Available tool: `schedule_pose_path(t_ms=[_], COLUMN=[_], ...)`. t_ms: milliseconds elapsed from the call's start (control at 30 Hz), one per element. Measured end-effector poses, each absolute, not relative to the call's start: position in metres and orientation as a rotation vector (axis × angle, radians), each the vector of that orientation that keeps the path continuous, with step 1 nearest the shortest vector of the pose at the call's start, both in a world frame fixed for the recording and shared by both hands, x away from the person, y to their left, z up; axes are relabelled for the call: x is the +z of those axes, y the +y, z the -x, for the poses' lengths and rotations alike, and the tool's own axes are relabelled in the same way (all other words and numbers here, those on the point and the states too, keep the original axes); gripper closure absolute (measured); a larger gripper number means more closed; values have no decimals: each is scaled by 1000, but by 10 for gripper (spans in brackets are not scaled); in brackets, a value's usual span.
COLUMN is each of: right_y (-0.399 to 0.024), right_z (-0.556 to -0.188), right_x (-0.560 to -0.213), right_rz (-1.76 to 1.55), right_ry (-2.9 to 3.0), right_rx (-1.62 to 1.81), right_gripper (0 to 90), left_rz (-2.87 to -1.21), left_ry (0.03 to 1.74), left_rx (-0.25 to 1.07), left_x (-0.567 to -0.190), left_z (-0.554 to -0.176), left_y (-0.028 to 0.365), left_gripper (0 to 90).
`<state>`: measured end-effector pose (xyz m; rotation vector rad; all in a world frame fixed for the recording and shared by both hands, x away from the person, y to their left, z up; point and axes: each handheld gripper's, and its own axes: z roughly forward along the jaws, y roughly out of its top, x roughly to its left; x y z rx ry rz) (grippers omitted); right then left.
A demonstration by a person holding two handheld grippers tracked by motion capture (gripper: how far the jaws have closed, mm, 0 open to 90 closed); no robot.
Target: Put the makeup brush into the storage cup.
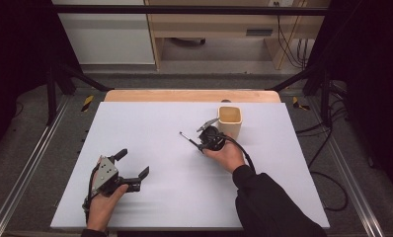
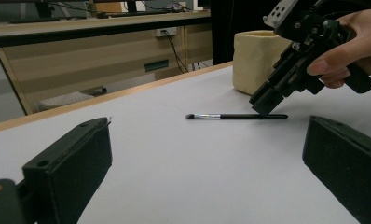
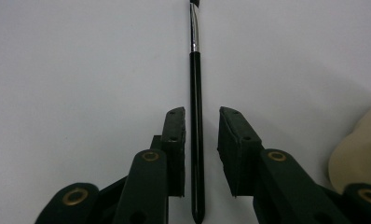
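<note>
Brush [image 3: 195, 116]: glossy black handle, silver ferrule, dark tip. Cup [image 1: 230, 121]: pale cream-yellow, plain, no pattern. Table [image 1: 150, 128]: white top, light wood edge at the far side. Right gripper [image 3: 201, 140]: matte black jaws with brass-coloured rivets. Left gripper [image 1: 133, 165]: black, with a grey three-cornered plate. Sleeve [image 1: 271, 205]: black. Floor [image 1: 31, 148]: grey, with yellow-black striped tape marks.

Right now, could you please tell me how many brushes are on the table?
1. The brush lies flat on the table between the right gripper's jaws, beside the cup. More may hide inside the cup.
</note>
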<state>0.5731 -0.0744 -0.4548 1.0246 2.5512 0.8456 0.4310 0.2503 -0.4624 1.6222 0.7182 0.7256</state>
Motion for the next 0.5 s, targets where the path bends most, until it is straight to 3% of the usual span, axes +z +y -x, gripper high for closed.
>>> schedule_pose_path(t_ms=[500], right_y=[-77], right_z=[-572], right_x=[-459], right_rz=[-1058], right_ry=[2552], right_rx=[852], right_gripper=[748], left_rz=[-1621], left_ry=[713], left_rx=[721], left_x=[-462], left_z=[-430], left_y=[249], left_gripper=[10])
